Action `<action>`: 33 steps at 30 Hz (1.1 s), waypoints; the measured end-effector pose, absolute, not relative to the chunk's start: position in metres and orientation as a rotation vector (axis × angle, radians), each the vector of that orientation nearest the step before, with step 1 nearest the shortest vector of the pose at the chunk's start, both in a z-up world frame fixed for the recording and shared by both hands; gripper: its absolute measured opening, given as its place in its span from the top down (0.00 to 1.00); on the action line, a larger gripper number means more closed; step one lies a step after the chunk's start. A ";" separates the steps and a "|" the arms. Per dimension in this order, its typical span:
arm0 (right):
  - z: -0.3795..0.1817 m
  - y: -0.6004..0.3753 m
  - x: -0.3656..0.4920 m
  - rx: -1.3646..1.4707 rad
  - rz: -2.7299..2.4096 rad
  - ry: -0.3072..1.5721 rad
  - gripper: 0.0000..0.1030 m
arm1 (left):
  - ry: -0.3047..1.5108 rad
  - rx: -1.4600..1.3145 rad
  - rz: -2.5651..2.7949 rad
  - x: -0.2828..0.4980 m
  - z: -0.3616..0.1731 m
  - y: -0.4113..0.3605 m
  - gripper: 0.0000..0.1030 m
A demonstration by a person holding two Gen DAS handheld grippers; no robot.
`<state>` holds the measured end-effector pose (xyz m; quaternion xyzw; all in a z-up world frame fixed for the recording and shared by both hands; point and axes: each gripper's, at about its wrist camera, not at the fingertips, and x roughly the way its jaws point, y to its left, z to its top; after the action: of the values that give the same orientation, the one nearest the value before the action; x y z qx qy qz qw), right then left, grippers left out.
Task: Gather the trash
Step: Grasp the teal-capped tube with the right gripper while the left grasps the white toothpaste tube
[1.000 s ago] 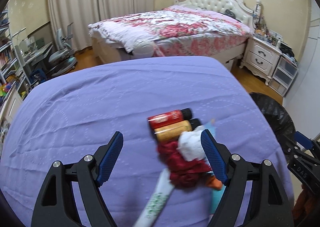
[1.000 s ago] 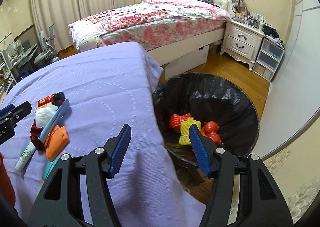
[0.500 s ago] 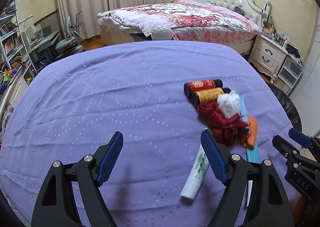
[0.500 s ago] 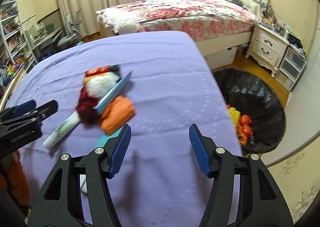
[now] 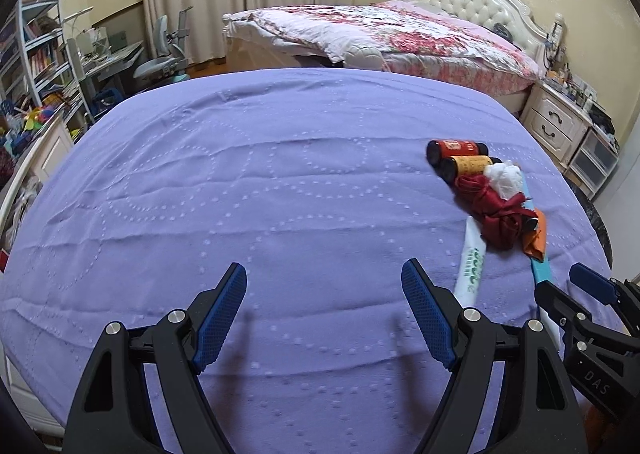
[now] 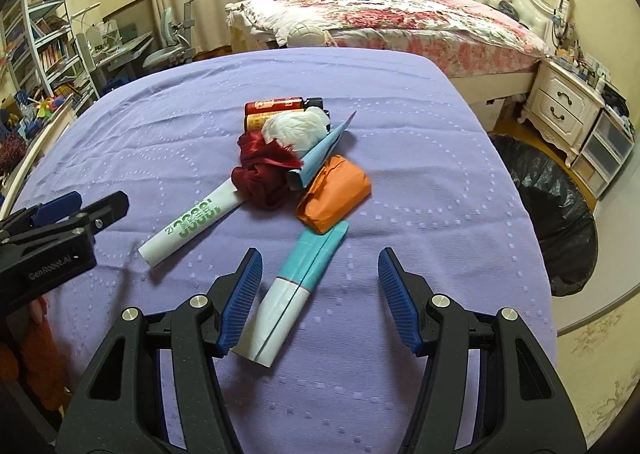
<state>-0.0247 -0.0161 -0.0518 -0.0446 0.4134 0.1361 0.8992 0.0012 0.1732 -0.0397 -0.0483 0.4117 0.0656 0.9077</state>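
A pile of trash lies on the purple-covered table (image 6: pixel 420 193): a teal-and-white tube (image 6: pixel 298 286), an orange packet (image 6: pixel 334 193), a dark red cloth (image 6: pixel 264 175), a white tissue wad (image 6: pixel 298 127), a white tube with green print (image 6: pixel 190 223), a red bottle (image 6: pixel 276 106) and a yellow bottle (image 6: pixel 256 119). My right gripper (image 6: pixel 320 292) is open and empty, just above the teal tube's near end. My left gripper (image 5: pixel 324 310) is open and empty over bare cloth, left of the pile (image 5: pixel 496 209). The black-lined trash bin (image 6: pixel 548 209) stands right of the table.
A bed with a floral cover (image 6: pixel 400 13) stands behind the table. White nightstands (image 6: pixel 568 105) are at the right. A desk, a chair and bookshelves (image 5: pixel 48 65) fill the left side of the room.
My right gripper has swung left from over the bin to the pile on the table. My left gripper has pulled back and left, away from the pile.
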 end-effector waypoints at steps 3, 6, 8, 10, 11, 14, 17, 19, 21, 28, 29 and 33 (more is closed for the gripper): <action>-0.055 -0.016 -0.025 -0.111 0.273 0.871 0.43 | 0.842 -0.114 0.125 -0.001 -0.038 0.173 0.25; -0.057 -0.022 -0.024 -0.115 0.253 0.878 0.44 | 0.838 -0.104 0.101 -0.002 -0.038 0.165 0.25; -0.058 -0.028 -0.023 -0.109 0.238 0.878 0.49 | 0.837 -0.094 0.079 -0.003 -0.038 0.157 0.25; -0.058 -0.035 -0.021 -0.106 0.231 0.879 0.56 | 0.838 -0.082 0.058 0.000 -0.038 0.148 0.25; -0.057 -0.038 -0.020 -0.104 0.228 0.879 0.56 | 0.839 -0.077 0.049 0.000 -0.039 0.144 0.25; -0.058 -0.043 -0.017 -0.107 0.224 0.876 0.63 | 0.843 -0.056 0.019 0.004 -0.042 0.130 0.25; -0.058 -0.047 -0.016 -0.110 0.230 0.873 0.68 | 0.855 -0.040 0.004 0.011 -0.046 0.121 0.25; -0.057 -0.050 -0.015 -0.109 0.233 0.869 0.72 | 0.871 -0.036 0.003 0.017 -0.049 0.118 0.25; -0.058 -0.054 -0.015 -0.110 0.238 0.865 0.75 | 0.884 -0.042 -0.007 0.021 -0.051 0.117 0.25; -0.057 -0.060 -0.015 -0.097 0.242 0.861 0.78 | 0.909 -0.014 -0.049 0.023 -0.055 0.110 0.47; -0.057 -0.060 -0.015 -0.095 0.242 0.861 0.78 | 0.908 -0.008 -0.055 0.022 -0.055 0.108 0.48; -0.057 -0.062 -0.014 -0.085 0.246 0.860 0.76 | 0.902 0.014 -0.069 0.020 -0.055 0.103 0.65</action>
<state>-0.0144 -0.0618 -0.0570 -0.0411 0.4155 0.1188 0.9009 0.0198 0.1030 -0.0547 0.0070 0.4358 -0.0334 0.8994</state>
